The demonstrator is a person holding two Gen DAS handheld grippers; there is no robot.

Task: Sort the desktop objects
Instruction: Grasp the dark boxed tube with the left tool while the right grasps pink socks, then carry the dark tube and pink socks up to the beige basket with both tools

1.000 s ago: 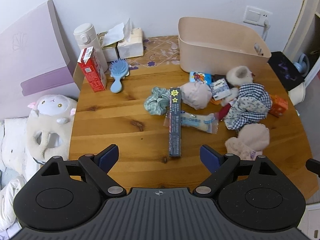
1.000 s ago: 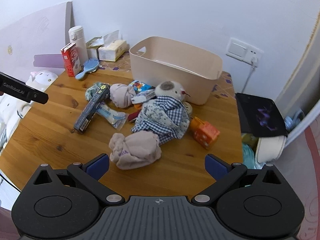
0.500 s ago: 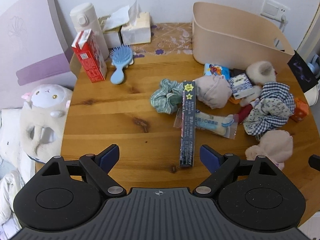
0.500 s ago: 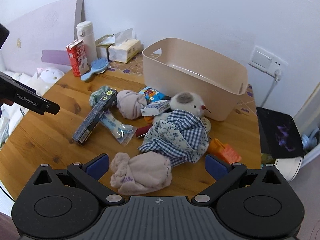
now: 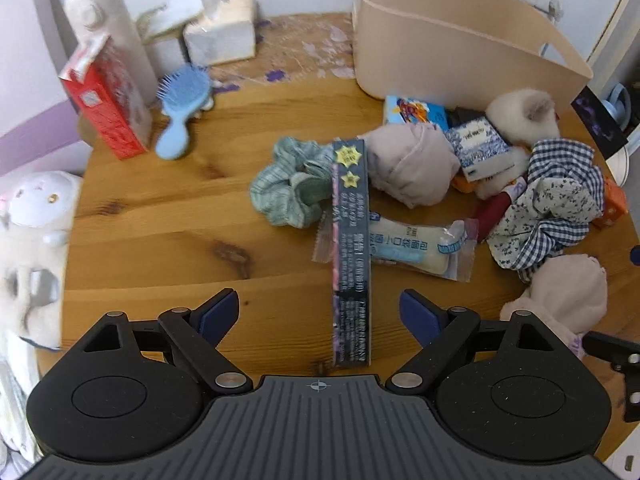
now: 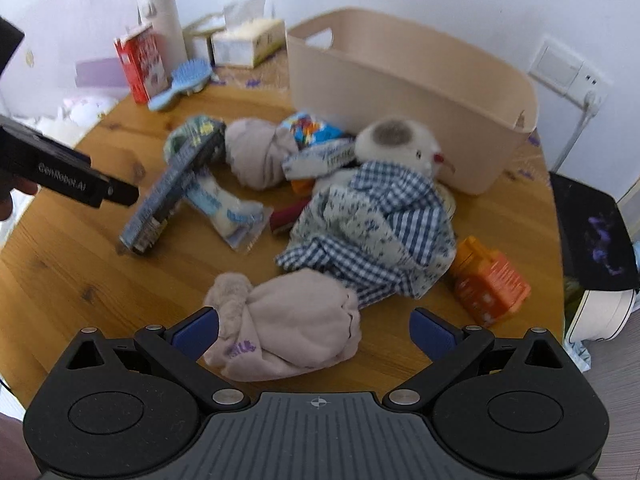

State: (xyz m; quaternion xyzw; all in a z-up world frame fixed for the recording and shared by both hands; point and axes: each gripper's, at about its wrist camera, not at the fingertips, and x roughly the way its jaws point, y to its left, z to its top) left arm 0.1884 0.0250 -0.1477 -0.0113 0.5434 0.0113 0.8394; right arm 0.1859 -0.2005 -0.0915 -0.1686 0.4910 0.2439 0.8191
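A long dark box with yellow stars [image 5: 351,252] [image 6: 172,196] lies on the round wooden table [image 5: 160,220], its near end between the fingers of my open left gripper [image 5: 319,316]. A beige sock bundle [image 6: 288,324] [image 5: 560,292] sits between the fingers of my open right gripper [image 6: 314,334]. Behind lie a snack packet [image 5: 416,248], a green scrunchie [image 5: 288,192], a second beige bundle [image 5: 412,168], a plush toy in checked cloth [image 6: 376,216], an orange box [image 6: 490,280] and a beige bin [image 6: 412,92] [image 5: 452,56]. Neither gripper holds anything.
At the back left stand a red carton [image 5: 106,112], a white flask [image 5: 104,28], tissue boxes [image 5: 220,36] and a blue hairbrush [image 5: 180,112]. A white plush [image 5: 32,220] sits off the table's left edge. A dark tablet [image 6: 592,232] lies to the right.
Both grippers have moved forward and down towards the table. The dark box now reaches between the left fingers, and the sock bundle lies between the right fingers. Both stayed open.
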